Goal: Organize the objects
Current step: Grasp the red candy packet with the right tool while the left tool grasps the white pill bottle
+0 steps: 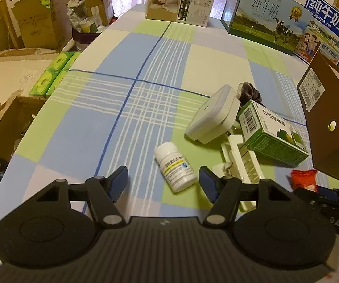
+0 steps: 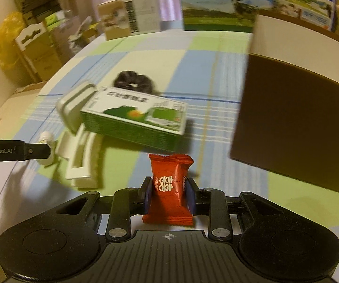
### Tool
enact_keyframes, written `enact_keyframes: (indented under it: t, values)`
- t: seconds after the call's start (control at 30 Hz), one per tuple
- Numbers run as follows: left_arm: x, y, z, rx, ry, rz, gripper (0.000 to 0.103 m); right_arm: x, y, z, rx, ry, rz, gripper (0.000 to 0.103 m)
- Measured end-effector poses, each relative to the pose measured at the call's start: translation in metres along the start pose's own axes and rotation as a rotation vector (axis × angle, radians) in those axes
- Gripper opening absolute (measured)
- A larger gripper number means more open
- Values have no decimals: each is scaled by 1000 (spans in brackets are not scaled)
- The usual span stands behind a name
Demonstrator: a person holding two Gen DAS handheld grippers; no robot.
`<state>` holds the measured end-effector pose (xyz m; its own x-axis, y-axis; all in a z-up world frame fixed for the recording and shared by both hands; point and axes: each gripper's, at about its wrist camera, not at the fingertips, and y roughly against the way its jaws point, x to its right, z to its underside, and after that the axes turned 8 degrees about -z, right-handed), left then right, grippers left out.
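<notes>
Two grippers work over a checked tablecloth. The right gripper has its jaws pinched on a red candy packet, held upright just in front of the green medicine box. The left gripper has its jaws spread wide, holding nothing, with a white pill bottle lying on its side between the fingertips. Left of the green medicine box, touching it, leans a white square case; a dark scrunchie sits behind it, a white clip in front, a brown box to its right.
</notes>
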<state>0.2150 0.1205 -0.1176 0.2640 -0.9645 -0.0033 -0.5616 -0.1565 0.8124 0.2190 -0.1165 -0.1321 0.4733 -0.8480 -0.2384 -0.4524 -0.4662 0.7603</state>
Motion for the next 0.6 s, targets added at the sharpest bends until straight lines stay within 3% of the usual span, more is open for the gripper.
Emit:
enact_keyframes:
  t: [0.2,0.27,0.4,0.5,0.6]
  values:
    - [8,-10,-5,8,-18,-2,53,15,8,0,9,-32,24,27]
    - [10,-14,-6,4,-20,1,42,16,10,1,10,-34,28,27]
    - [9,-17,-7,0,-4,22,37,20,14,4,21,-51,18,27]
    - [9,-17,-7,-1,-3,25,24,22,16,5,30,-73,3,27]
    - [8,-15,-7,-9,2,24,23,24,18,4,27,-100,-18,36]
